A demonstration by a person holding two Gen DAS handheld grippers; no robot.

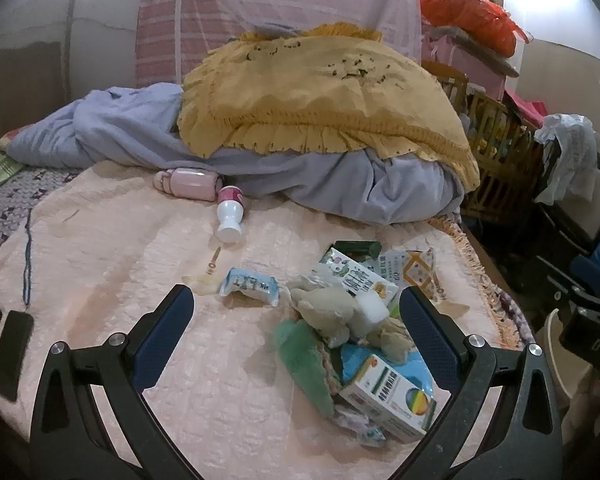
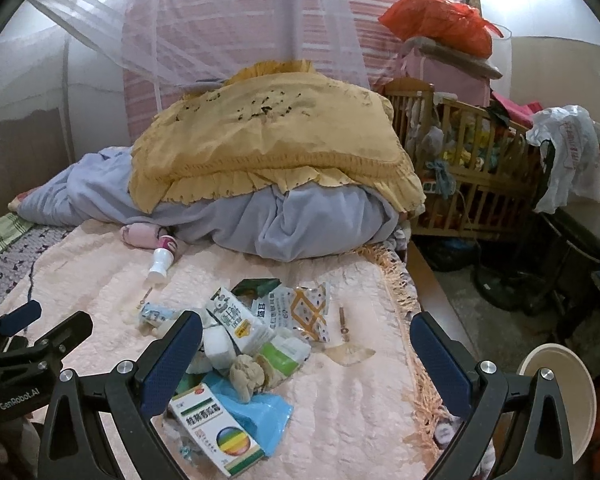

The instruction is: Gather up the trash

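A pile of trash lies on the pink bedspread [image 1: 120, 248]: a white medicine box [image 1: 388, 402] with a rainbow circle, a milk carton [image 1: 354, 278], crumpled tissues [image 1: 324, 312], a green wrapper [image 1: 304, 364] and a small blue-white packet [image 1: 250, 286]. My left gripper [image 1: 296, 320] is open and empty, with the pile between its fingers. In the right wrist view the medicine box [image 2: 212, 426], milk carton [image 2: 236, 318] and tissues [image 2: 246, 372] lie between the fingers of my right gripper [image 2: 306, 338], which is open and empty. A white bottle [image 1: 230, 214] lies further back.
A yellow pillow [image 1: 320, 92] rests on grey-blue bedding [image 1: 140, 132] at the head of the bed. A pink flask [image 1: 188, 184] lies beside the bottle. A wooden crib [image 2: 468, 168] stands to the right. A white bin [image 2: 568, 396] sits on the floor beside the bed.
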